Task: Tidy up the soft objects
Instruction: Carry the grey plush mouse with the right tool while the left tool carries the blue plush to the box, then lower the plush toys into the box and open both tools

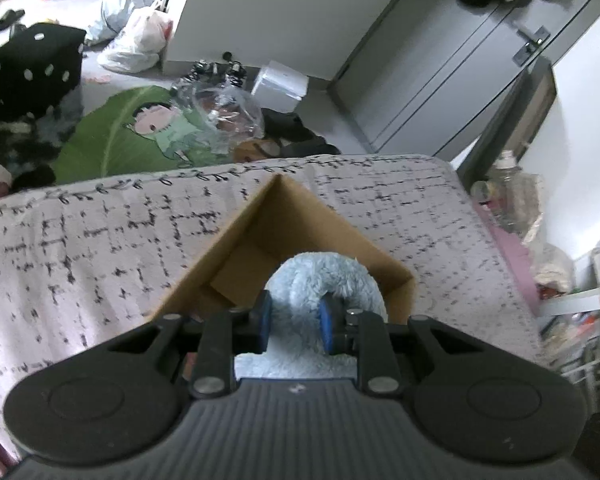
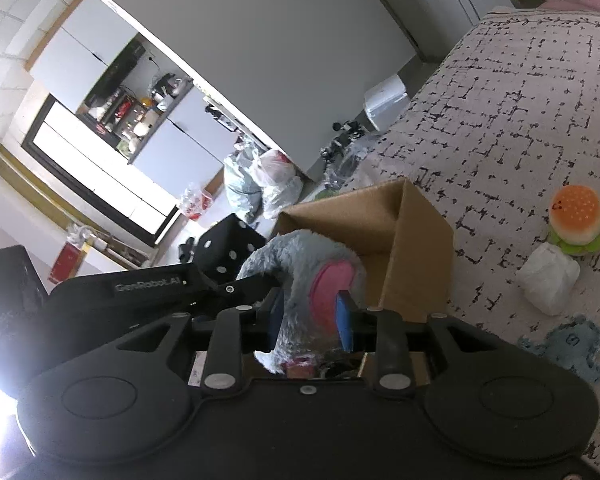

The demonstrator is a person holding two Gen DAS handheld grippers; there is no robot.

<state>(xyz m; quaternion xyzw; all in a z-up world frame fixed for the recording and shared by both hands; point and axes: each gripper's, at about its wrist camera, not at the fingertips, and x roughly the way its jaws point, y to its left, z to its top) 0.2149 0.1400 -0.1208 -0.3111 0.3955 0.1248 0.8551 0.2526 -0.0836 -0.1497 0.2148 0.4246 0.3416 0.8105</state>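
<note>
A fluffy light-blue plush toy [image 1: 320, 276] hangs over the open cardboard box [image 1: 240, 232], which stands on the patterned bedspread [image 1: 80, 248]. My left gripper [image 1: 296, 320] is shut on the toy, its blue pads pressed into the fur. In the right wrist view the same toy [image 2: 300, 256] shows a pink patch, and my right gripper [image 2: 310, 316] also grips it, one pad on the pink patch. The toy sits at the near rim of the box [image 2: 416, 248]. My left gripper's black body [image 2: 152, 286] comes in from the left. The box's floor is mostly hidden.
On the bedspread to the right lie a burger toy [image 2: 576, 216], a white soft bundle [image 2: 548, 280] and a small blue plush [image 2: 564, 344]. Beyond the bed's edge the floor holds a green leaf cushion [image 1: 112, 136], a black dotted cube [image 1: 36, 64] and plastic bags [image 1: 140, 40].
</note>
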